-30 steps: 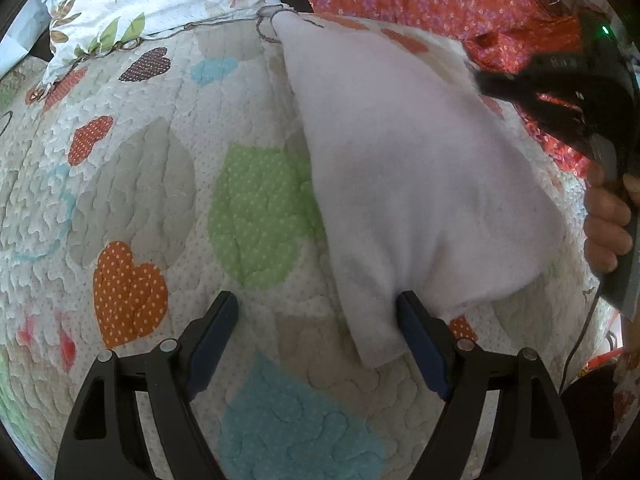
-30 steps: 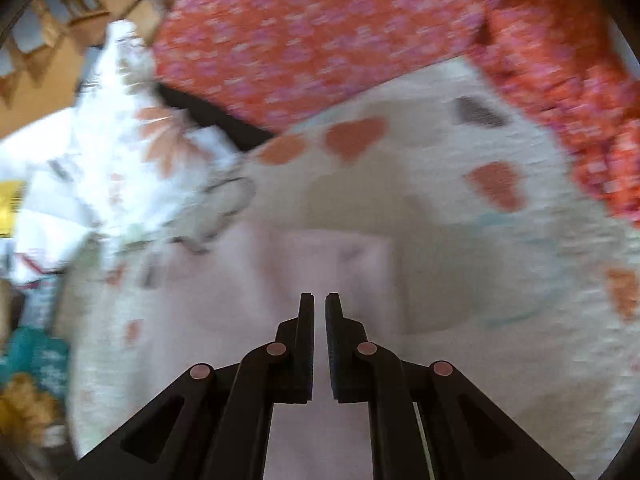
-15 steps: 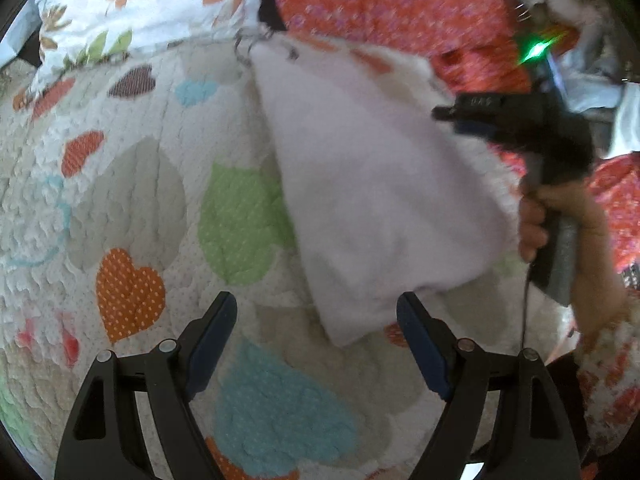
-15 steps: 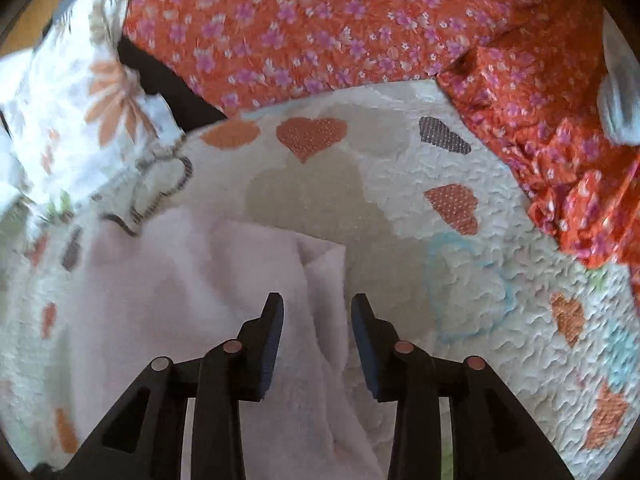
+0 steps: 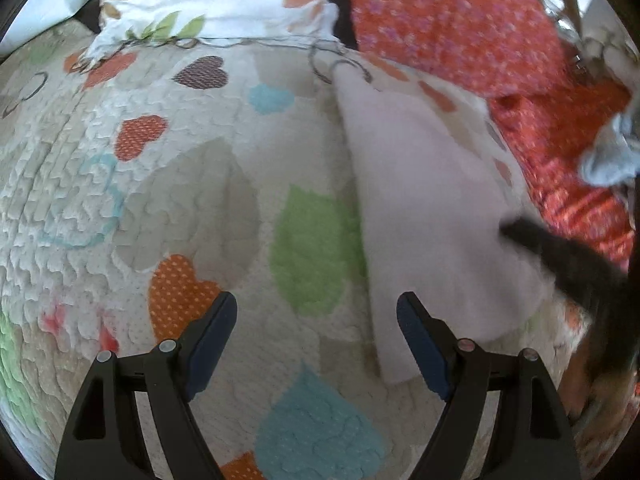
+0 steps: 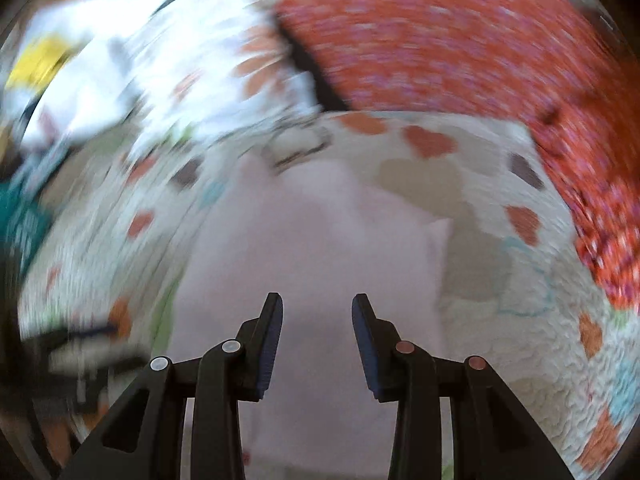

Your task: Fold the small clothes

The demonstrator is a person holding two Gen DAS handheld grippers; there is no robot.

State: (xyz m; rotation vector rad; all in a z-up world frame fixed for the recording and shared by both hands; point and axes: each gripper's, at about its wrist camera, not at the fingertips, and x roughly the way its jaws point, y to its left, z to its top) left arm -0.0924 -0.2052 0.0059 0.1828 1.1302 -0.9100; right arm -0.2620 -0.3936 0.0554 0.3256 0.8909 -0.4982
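Lying folded on the heart quilt (image 5: 192, 184), the pale pink cloth (image 5: 424, 208) sits beneath both empty, wide-spread grippers: left gripper (image 5: 316, 312), right gripper (image 6: 317, 312)

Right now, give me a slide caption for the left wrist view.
Open left gripper hovers over heart-print quilt beside the folded white cloth.

Pale pink cloth (image 5: 432, 216), heart-patterned quilt (image 5: 192, 184)

Pale cloth (image 5: 424, 208) on heart quilt (image 5: 168, 184)
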